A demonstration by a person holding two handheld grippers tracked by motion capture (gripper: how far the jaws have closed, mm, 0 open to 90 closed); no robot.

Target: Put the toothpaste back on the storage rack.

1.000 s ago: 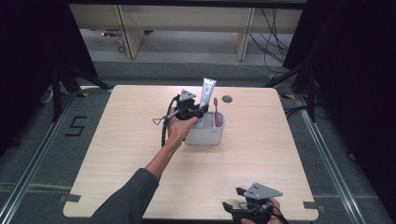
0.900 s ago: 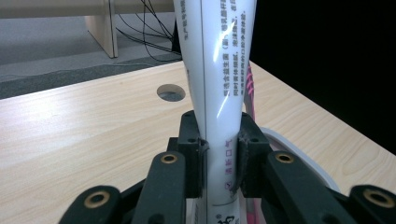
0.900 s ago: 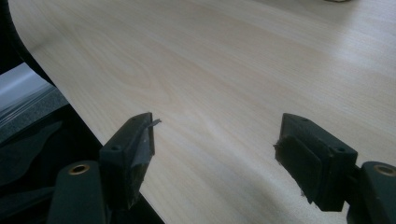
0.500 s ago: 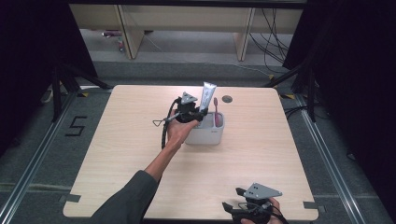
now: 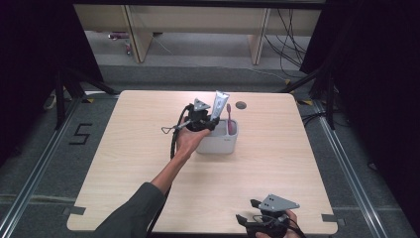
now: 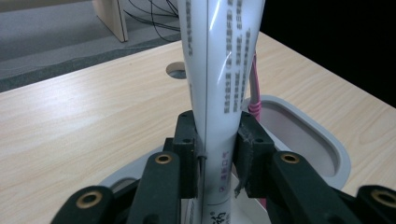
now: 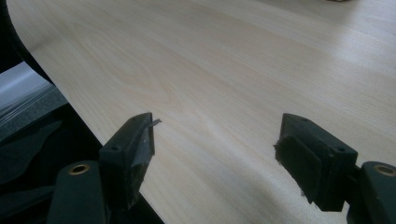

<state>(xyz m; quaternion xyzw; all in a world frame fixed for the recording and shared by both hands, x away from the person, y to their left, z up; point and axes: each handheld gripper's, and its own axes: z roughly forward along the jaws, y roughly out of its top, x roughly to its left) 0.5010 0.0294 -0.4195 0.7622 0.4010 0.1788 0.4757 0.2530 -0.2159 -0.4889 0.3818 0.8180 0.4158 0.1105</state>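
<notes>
light wooden table (image 5: 124, 163) with round cable hole (image 5: 241, 105); floor marking "5" (image 5: 79, 134); cables (image 5: 287, 29) behind.

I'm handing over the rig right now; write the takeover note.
Left gripper: shut on the tube, held upright over the white holder.
Right gripper: open, holding nothing, at the table's near edge.
Pink toothbrush stands in the holder.
Done: tube grasped. Whether its bottom end is inside the holder can't be told.
Left, probably: seat the tube, release.
</notes>
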